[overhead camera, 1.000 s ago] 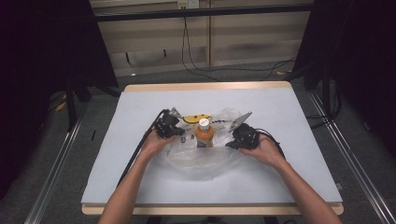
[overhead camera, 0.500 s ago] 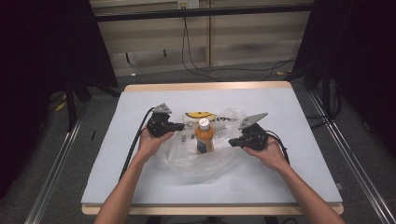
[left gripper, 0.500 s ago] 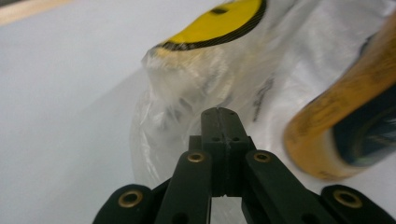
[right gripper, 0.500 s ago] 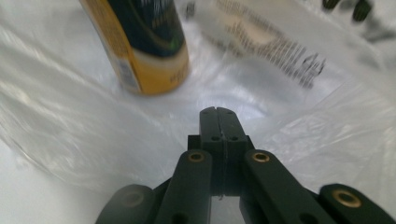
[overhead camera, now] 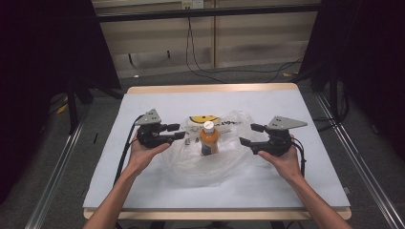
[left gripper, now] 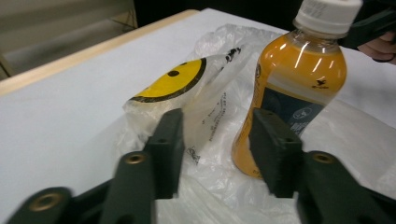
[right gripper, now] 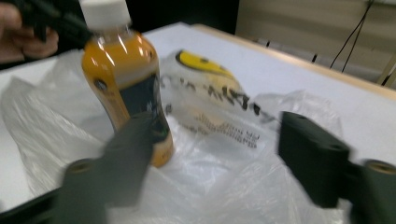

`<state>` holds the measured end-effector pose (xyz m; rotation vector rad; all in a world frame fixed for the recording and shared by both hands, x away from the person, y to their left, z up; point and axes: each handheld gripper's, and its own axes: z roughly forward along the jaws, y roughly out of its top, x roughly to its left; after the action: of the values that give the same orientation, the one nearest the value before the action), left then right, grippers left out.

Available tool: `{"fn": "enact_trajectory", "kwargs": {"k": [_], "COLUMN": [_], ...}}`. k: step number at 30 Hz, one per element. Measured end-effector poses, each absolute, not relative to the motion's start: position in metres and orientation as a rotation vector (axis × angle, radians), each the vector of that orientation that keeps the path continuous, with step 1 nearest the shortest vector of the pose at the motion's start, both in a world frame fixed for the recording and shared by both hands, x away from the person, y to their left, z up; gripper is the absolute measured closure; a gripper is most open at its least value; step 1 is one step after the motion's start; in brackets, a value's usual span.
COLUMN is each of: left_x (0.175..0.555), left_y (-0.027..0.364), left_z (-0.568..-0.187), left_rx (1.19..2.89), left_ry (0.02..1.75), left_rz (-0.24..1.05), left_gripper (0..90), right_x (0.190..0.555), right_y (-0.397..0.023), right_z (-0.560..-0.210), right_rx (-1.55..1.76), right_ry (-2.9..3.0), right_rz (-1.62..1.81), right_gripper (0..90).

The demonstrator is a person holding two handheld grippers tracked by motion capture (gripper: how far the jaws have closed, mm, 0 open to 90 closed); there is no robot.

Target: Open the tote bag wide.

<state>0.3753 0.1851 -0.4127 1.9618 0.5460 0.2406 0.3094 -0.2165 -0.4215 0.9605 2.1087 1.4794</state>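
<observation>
High view: an orange bottle [overhead camera: 209, 139] with a white cap stands upright, long axis vertical, cap up, on a clear plastic bag [overhead camera: 215, 157] near the middle of the white table [overhead camera: 305, 176]. The left gripper [overhead camera: 177, 134] sits to its left, the right gripper [overhead camera: 247, 134] to its right, both apart from it and pointing inward. Their jaws have just been opening; both stand parted with nothing held. Left gripper view: the bottle [left gripper: 292, 88] rises just beyond the right-hand jaw, untouched; bag film with a yellow smiley print [left gripper: 170, 84] lies past the gap. Right gripper view: blurred; the bottle [right gripper: 126, 88] stands beyond the left-hand jaw, the crumpled bag [right gripper: 224, 186] beyond the wide gap.
</observation>
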Motion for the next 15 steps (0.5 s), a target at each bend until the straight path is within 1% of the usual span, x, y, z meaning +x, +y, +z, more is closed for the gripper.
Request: {"fn": "enact_trajectory", "kwargs": {"k": [1,3,4,5,6,7,8,9,12,13,14,15], "left_x": [0.375,0.369,0.366,0.363,0.361,0.359,0.356,0.356,0.346,0.342,0.331,0.331], "left_y": [0.185,0.192,0.195,0.199,0.202,0.204,0.208,0.208,0.216,0.219,0.225,0.225], "left_z": [-0.413,-0.413,-0.414,-0.415,-0.416,-0.417,-0.418,-0.418,-0.420,-0.421,-0.422,-0.422], "left_rx": [1.962,1.945,1.919,1.903,1.883,1.873,1.876,1.876,1.840,1.829,1.849,1.849], "left_ry": [0.546,0.576,0.580,0.589,0.599,0.613,0.617,0.617,0.634,0.635,0.632,0.632], "left_rz": [0.241,0.269,0.282,0.306,0.312,0.295,0.301,0.301,0.282,0.284,0.325,0.325], "left_gripper": [44.7,35.9,35.9,26.5,26.5,22.5,14.7,11.1,9.1,6.6,5.7,4.9], "right_x": [0.307,0.301,0.301,0.296,0.296,0.293,0.287,0.285,0.279,0.275,0.268,0.264], "right_y": [-0.219,-0.223,-0.223,-0.225,-0.225,-0.226,-0.228,-0.230,-0.235,-0.237,-0.243,-0.246], "right_z": [-0.420,-0.417,-0.417,-0.416,-0.416,-0.416,-0.418,-0.418,-0.419,-0.420,-0.419,-0.419], "right_rx": [0.972,0.996,0.996,1.003,1.003,0.991,0.995,1.007,1.021,1.024,1.033,1.039], "right_ry": [2.085,2.054,2.054,2.041,2.041,2.029,2.011,2.008,2.011,2.011,2.008,2.006], "right_rz": [1.498,1.536,1.536,1.535,1.535,1.533,1.519,1.514,1.525,1.521,1.522,1.515], "right_gripper": [19.6,10.4,10.4,8.5,8.5,7.6,2.8,2.9,2.6,2.8,3.9,4.0]}}
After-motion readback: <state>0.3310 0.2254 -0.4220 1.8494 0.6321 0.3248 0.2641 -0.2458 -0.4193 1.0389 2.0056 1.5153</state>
